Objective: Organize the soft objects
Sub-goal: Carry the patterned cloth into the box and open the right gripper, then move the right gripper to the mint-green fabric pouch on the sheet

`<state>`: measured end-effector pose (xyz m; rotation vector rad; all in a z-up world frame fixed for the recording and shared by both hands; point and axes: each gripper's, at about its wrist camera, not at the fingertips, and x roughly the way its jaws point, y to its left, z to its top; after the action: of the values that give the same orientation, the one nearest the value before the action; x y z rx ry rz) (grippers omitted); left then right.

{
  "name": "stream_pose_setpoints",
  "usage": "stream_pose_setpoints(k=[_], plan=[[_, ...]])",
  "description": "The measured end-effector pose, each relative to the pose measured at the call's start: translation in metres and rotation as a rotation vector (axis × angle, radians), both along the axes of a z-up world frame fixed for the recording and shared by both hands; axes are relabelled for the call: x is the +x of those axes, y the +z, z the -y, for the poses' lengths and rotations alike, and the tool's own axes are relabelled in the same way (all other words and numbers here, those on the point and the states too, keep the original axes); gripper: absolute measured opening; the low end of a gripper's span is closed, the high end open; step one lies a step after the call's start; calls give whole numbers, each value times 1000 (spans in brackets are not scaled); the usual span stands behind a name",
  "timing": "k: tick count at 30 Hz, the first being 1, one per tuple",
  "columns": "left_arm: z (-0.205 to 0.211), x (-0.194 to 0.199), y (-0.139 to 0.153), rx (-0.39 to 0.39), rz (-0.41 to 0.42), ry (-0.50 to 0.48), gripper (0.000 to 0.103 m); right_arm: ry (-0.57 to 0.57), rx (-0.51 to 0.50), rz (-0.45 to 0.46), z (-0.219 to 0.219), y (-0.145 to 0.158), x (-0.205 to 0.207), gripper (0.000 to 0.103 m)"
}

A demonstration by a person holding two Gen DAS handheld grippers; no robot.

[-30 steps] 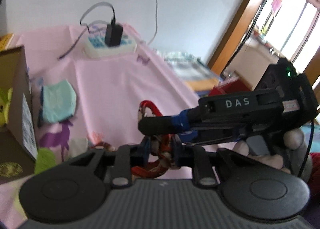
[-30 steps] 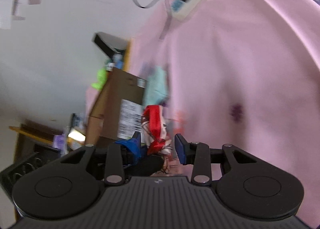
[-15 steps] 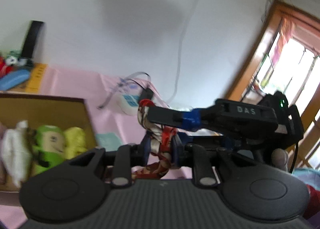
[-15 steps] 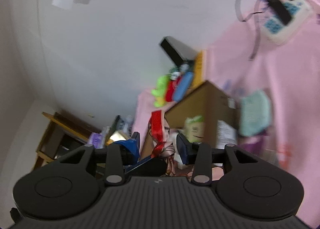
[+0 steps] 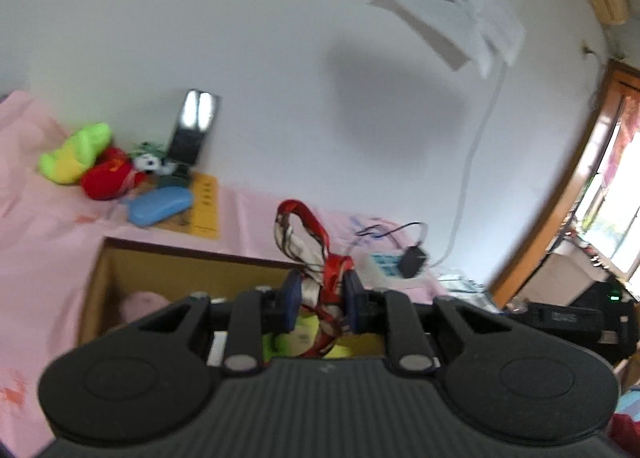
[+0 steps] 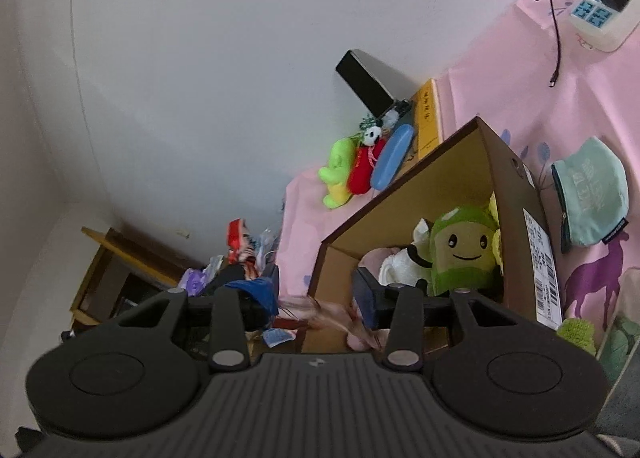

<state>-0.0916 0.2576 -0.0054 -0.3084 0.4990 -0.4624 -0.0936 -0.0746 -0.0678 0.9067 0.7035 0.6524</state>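
Note:
A red and white patterned scarf (image 5: 308, 242) stands up in a loop from my left gripper (image 5: 320, 294), which is shut on it just above the open cardboard box (image 5: 100, 270). In the right wrist view the box (image 6: 404, 194) holds a green smiling plush (image 6: 464, 246), a white plush (image 6: 400, 262) and a pink one. My right gripper (image 6: 318, 292) hovers at the box's near corner with its jaws opening. Only a blurred tail of the scarf (image 6: 320, 306) hangs between them, not pressed. The scarf's top (image 6: 238, 238) shows left of its left finger.
A teal pouch (image 6: 592, 190) lies on the pink cloth (image 6: 500, 70) right of the box. A power strip with a charger (image 6: 600, 14) sits further back. Against the wall lie a green-yellow plush (image 5: 76, 158), a red plush (image 5: 108, 178) and a blue case (image 5: 160, 204).
Both views swung from the pink cloth to the box and wall. My left gripper carried the scarf up over the box. The right jaws widened off the scarf, and that gripper dropped back right.

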Motion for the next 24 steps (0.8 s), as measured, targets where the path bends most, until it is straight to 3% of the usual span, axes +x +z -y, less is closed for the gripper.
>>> stream_pose_setpoints(k=[8,10,16,24], plan=[[-22,36,-62,129,-219,87,19,-62,-182,-6,-30,-7,-1,26],[-23,38,-73,169,-258,106,24,-68,-232,-22,-35,-13,-1,26],[-36,38,-84,238,-298,178,42,-63,-303,-72,-42,-30,-2,26],[-29,36,-73,314,-325,240,47,-57,-298,-81,-44,-31,-5,25]])
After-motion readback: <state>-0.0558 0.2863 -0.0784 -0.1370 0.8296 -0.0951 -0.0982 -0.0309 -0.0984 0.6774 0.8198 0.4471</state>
